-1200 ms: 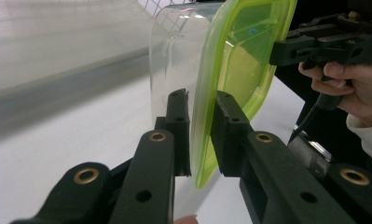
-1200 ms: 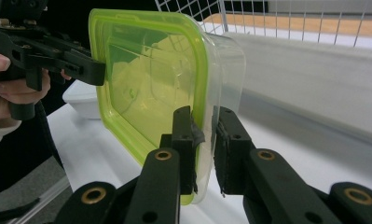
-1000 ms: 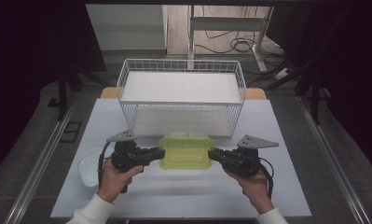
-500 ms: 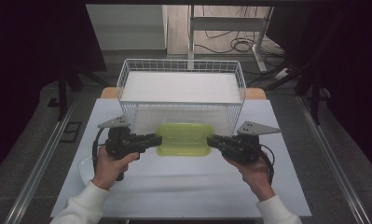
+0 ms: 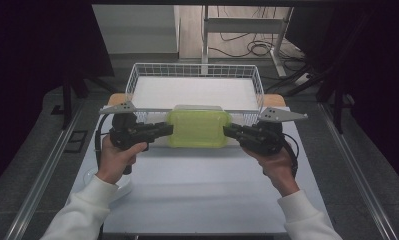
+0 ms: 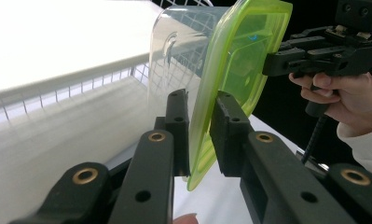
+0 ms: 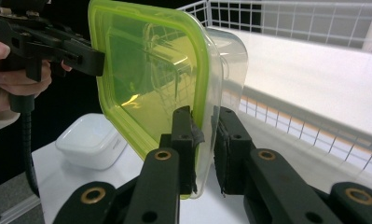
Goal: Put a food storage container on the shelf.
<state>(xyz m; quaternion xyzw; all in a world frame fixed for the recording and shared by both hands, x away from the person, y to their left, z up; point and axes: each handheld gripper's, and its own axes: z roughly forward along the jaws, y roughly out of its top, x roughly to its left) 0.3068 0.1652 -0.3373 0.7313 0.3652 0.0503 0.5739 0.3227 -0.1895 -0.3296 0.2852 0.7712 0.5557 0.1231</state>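
Observation:
A clear plastic container with a translucent green lid (image 5: pixel 198 129) hangs in the air between my two grippers, just in front of the white wire basket (image 5: pixel 194 67). My left gripper (image 5: pixel 169 130) is shut on the lid's left rim. My right gripper (image 5: pixel 227 131) is shut on its right rim. In the left gripper view the jaws (image 6: pixel 200 116) pinch the green lid edge (image 6: pixel 239 60), with the other gripper (image 6: pixel 272 63) at the far rim. In the right gripper view the jaws (image 7: pixel 203 126) clamp the rim of the container (image 7: pixel 155 79), and the left gripper (image 7: pixel 97 60) is on the far edge.
The basket stands at the back of the white table mat (image 5: pixel 202 190) and has a white liner inside. A small white lidless tub (image 7: pixel 90 140) sits at the mat's left near my left forearm (image 5: pixel 94 177). Dark floor and metal rails flank the table.
Both grippers have risen and moved toward the basket, carrying the green-lidded container up off the mat. The grips have stayed the same.

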